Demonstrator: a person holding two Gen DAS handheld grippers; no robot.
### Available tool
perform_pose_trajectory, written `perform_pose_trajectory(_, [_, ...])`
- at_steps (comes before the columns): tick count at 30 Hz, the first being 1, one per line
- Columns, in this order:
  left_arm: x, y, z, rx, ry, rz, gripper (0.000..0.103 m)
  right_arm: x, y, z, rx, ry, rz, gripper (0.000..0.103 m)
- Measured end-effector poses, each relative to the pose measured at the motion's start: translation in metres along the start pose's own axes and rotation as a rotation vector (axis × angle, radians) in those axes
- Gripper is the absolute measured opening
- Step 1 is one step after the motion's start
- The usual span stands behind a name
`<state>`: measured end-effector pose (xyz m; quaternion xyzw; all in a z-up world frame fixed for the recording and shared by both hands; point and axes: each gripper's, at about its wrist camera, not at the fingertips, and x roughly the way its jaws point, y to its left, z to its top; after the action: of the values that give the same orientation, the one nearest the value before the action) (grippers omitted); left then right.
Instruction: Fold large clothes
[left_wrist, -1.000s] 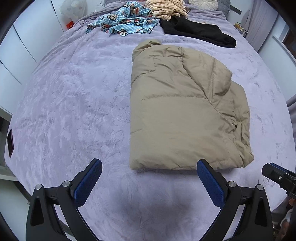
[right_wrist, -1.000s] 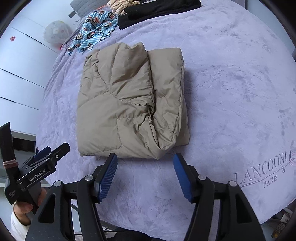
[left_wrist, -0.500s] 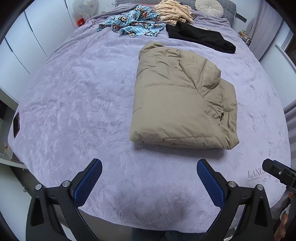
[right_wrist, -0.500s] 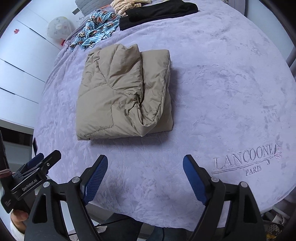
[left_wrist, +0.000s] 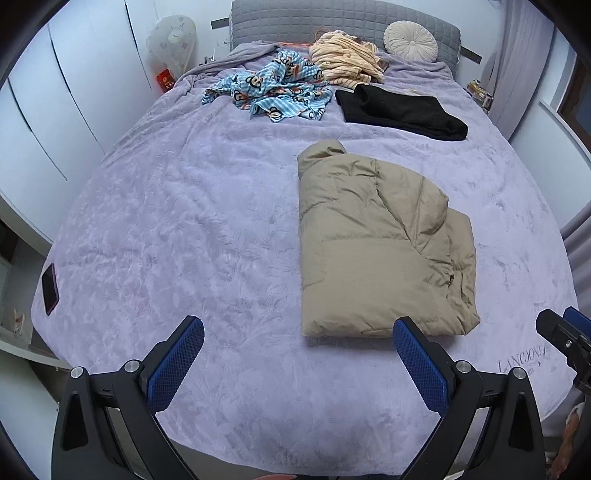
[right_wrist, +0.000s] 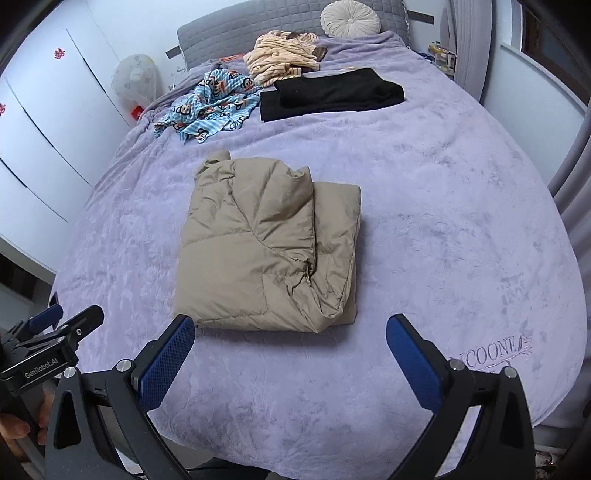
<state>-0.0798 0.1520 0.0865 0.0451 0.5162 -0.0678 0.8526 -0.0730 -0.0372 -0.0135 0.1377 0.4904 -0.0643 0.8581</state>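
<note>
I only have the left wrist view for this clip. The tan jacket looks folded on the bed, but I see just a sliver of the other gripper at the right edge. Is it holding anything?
Observer: No. In the right wrist view the right gripper is empty. Its jaws are opening, and only the bedspread shows between the fingers, just short of the jacket.
Operator: Can you see what carries my gripper?
Observer: Yes. A hand shows beneath the left gripper, at the lower left of that view.
Operator: Anything on the wardrobe I am missing?
Observer: Small red ornaments are stuck on its white doors.
</note>
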Motion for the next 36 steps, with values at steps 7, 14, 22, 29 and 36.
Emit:
perform_pose_trajectory(7, [-0.017,0.006,0.011,-0.009,-0.044,-0.011,0.102,-0.02,0.017,0.014,0.018,-0.035,-0.021,0.103])
perform_pose_trajectory(14, [-0.023,0.008,0.011,-0.019,-0.051,-0.021,0.102,-0.026,0.027,0.015,0.001,-0.051,-0.035,0.103])
perform_pose_trajectory(22, [-0.023,0.006,0.01,-0.022,-0.047,-0.024,0.102,-0.026,0.029,0.015,0.001,-0.049,-0.039,0.103])
perform_pose_trajectory(29, [-0.023,0.007,0.01,-0.019,-0.046,-0.024,0.102,-0.026,0.03,0.015,0.001,-0.046,-0.039,0.103])
perform_pose_trajectory(36, [-0.023,0.006,0.009,-0.023,-0.049,-0.022,0.102,-0.026,0.029,0.014,-0.001,-0.045,-0.038,0.103])
